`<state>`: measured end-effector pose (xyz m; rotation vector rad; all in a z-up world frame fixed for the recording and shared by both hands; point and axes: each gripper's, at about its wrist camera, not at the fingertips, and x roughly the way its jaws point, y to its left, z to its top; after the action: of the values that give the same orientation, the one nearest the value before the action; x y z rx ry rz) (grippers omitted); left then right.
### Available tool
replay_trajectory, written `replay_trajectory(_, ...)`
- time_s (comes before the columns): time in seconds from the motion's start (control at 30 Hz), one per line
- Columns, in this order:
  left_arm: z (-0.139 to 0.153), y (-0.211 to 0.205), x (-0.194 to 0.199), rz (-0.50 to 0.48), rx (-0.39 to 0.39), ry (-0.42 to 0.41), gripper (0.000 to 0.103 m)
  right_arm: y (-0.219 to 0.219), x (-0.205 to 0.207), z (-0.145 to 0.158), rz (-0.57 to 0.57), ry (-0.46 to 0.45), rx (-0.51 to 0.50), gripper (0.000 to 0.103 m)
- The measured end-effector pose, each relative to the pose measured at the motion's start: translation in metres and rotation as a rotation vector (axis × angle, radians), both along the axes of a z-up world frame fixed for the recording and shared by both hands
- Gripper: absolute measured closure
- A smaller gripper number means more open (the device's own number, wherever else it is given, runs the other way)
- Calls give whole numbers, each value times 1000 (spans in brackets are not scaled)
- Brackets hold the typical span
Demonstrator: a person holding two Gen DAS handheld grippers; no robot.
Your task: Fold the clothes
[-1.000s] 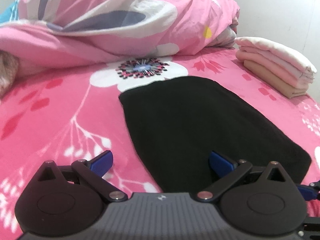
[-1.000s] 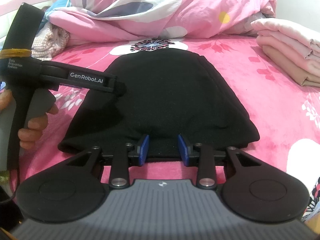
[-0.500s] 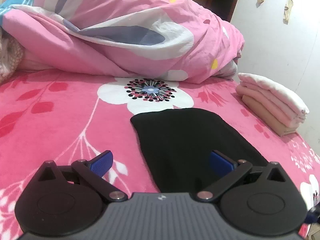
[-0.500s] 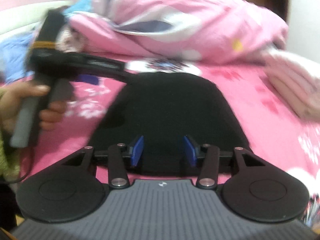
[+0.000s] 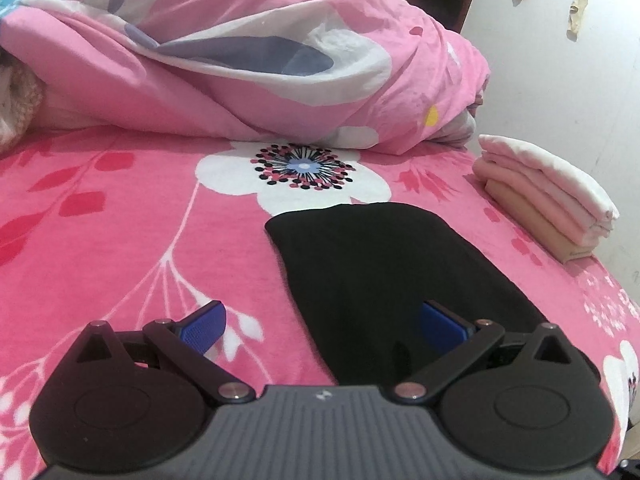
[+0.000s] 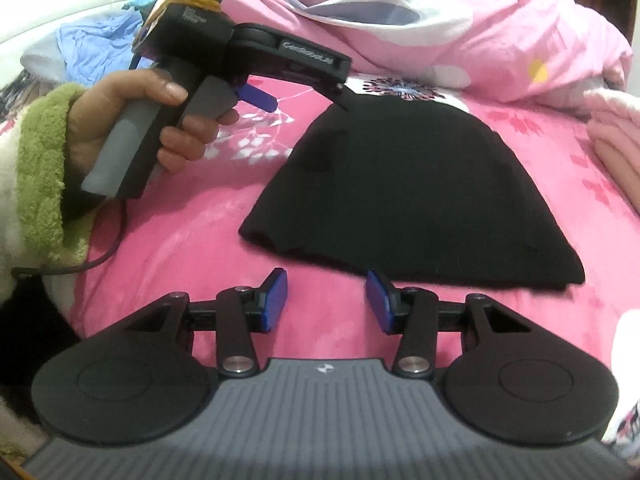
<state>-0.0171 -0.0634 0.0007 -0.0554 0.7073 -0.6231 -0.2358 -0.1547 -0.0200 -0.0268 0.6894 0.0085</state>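
Right tool (image 6: 326, 300) agape beside black garment (image 6: 412, 196)

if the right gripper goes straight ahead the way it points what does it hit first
Probably the near hem of the folded black knit garment, just ahead of the right gripper; its open jaws hold nothing. Depth is uncertain; it might touch the pink floral bedsheet first.

The garment (image 5: 384, 276) lies flat on the bed (image 5: 120, 248), right of centre in the left wrist view. Behind it is the heaped duvet (image 5: 248, 52). To its right, apart from it, sits a stack (image 5: 548, 200) of folded clothes near the bed's edge. The left gripper (image 5: 320, 324) hangs over the garment's near left edge — 1 finger over the bed, 1 over the cloth. The right gripper (image 6: 326, 300) sits just before the garment's near hem, nothing between its fingers.
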Motion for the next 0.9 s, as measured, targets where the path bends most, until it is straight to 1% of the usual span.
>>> replay_trajectory(0.07,2,8,-10,16,-2,13,0,-11,-11,7,-21,-15,12,62)
replay_trajectory(0.13,5,22,-31,14,-24,27,0,-32,-25,16,-72,-53,44,62)
replay_trajectory(0.2,6,32,-54,-15,-39,45,0,-60,-40,23,-148,-97,111,61)
replay_trajectory(0.33,5,40,-102,-79,-52,103,0,-119,-62,23,-294,-158,271,61)
replay_trajectory(0.4,0,37,-122,-90,-24,111,1,-144,-68,20,-339,-186,351,61)
replay_trajectory(0.47,-4,33,-137,-95,10,103,8,-165,-69,14,-355,-210,412,62)
replay_trajectory(0.53,-6,28,-148,-97,42,87,12,-180,-63,10,-350,-219,452,62)
replay_trajectory(0.6,-4,24,-156,-101,73,51,17,-193,-55,4,-340,-220,492,63)
replay_trajectory(0.67,-3,20,-164,-107,109,14,27,-202,-45,0,-324,-211,515,65)
replay_trajectory(0.7,-2,17,-165,-108,130,1,29,-205,-42,-2,-317,-205,518,66)
replay_trajectory(0.77,-5,11,-167,-117,177,-21,37,-208,-39,-5,-301,-201,519,66)
replay_trajectory(0.83,-8,6,-169,-127,214,-45,39,-209,-37,-9,-288,-199,529,70)
replay_trajectory(0.9,-11,1,-171,-140,249,-72,39,-212,-36,-14,-285,-197,542,76)
